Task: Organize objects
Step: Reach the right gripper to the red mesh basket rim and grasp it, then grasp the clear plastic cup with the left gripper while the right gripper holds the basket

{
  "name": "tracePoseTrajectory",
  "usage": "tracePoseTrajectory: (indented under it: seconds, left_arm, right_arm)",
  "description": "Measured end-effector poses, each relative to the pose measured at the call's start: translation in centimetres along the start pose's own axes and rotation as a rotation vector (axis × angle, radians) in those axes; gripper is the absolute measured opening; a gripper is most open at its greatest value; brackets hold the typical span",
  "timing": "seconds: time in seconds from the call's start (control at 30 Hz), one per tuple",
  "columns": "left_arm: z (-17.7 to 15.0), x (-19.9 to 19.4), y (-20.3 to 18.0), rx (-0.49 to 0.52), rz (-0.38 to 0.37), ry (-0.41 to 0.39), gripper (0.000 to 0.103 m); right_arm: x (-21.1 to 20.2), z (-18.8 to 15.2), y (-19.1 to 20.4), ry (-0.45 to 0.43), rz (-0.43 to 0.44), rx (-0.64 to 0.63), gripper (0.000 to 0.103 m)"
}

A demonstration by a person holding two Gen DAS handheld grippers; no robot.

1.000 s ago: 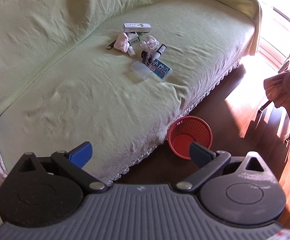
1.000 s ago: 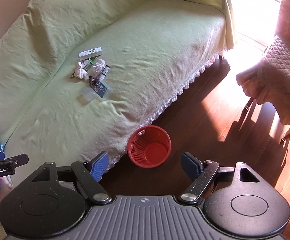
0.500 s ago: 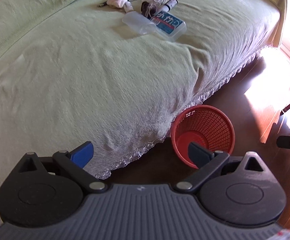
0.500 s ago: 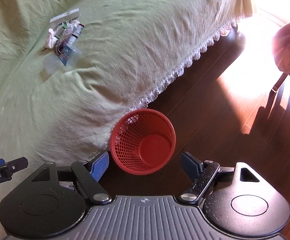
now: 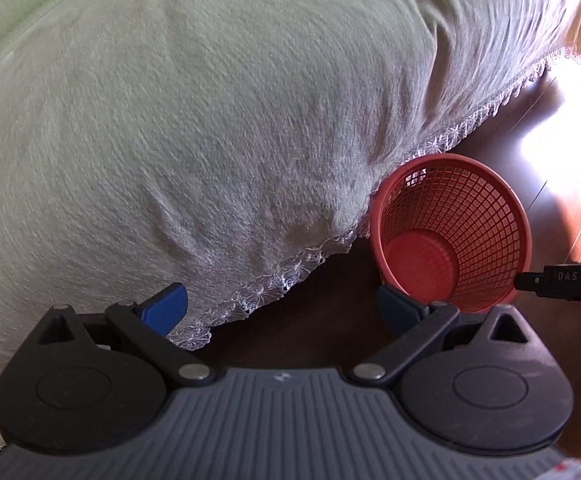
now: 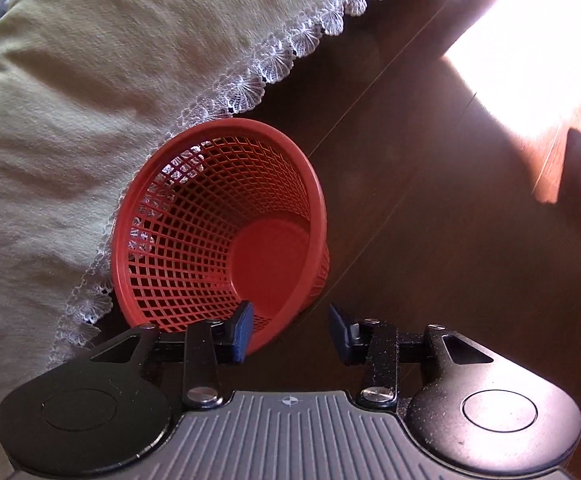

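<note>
1. A pale green sofa cover [image 5: 230, 120] with a lace hem hangs over the dark wooden floor [image 6: 450, 200].
2. My left gripper [image 5: 282, 304] has its jaws spread wide, with nothing between them.
3. The red mesh basket [image 6: 194, 240] stands on the floor, touching the lace hem.
4. My right gripper [image 6: 290, 330] is closing around the basket's near rim, its pads not yet touching it.
</note>
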State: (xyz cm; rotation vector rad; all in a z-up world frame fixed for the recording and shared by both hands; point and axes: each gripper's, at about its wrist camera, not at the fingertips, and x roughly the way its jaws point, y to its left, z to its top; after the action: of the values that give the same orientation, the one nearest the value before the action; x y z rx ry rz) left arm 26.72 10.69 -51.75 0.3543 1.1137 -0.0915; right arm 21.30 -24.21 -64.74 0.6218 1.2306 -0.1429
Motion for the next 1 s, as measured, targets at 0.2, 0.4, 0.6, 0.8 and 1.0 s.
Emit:
tracePoseTrajectory:
  seconds: [0.2, 0.4, 0.6, 0.8, 1.0]
  left_arm:
    - [-0.4, 1.6, 0.1, 0.013, 0.025, 0.001, 0.099]
    - [0.6, 1.6, -0.3, 0.016, 0.028, 0.019, 0.098]
    - [3.2, -0.6, -0.7, 0.032, 0.016, 0.022, 0.095]
    - [6.5, -3.9, -1.2, 0.022, 0.004, 0.022, 0.093]
    - [10.5, -7.4, -2.3, 0.013, -0.008, 0.007, 0.092]
  right_arm:
    - [3.4, 0.9, -1.0, 0.016, 0.014, 0.089, 0.026]
    - [3.9, 1.9, -2.2, 0.053, 0.058, 0.253, 0.008]
    - [-0.5, 3.3, -2.4, 0.069, -0.001, 0.278, 0.006]
    - [-8.5, 6.2, -3.0, 0.050, -0.051, 0.350, 0.006]
    - [-16.8, 10.9, -3.1, -0.006, -0.046, 0.411, 0.006]
